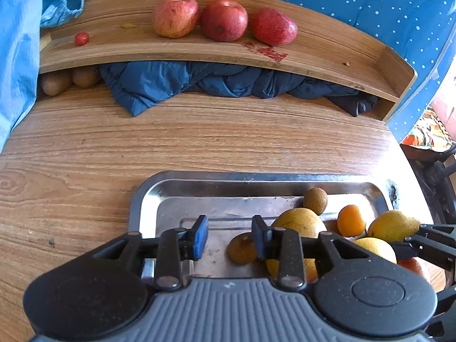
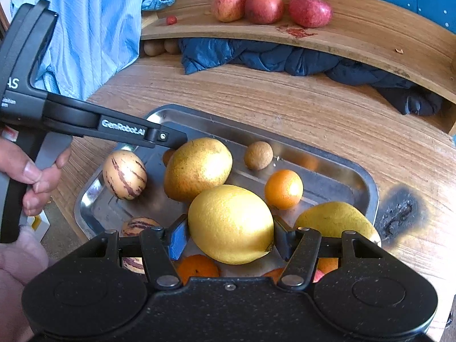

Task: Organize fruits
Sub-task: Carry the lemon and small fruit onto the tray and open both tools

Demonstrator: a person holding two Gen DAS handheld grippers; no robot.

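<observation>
On the wood-grain desk, the right hand-held gripper clamps a yellow lemon over the steel tray, striped melons showing only there, while the left hand-held gripper gapes empty.

Oranges lie half-hidden beneath the right gripper; kiwis far ahead sit tucked under the shelf.

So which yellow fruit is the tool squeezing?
The lemon, the bright yellow one nearest the camera, sits between the right tool's fingers. The two pears, one behind it and one to its right, are duller, speckled and untouched.
</observation>
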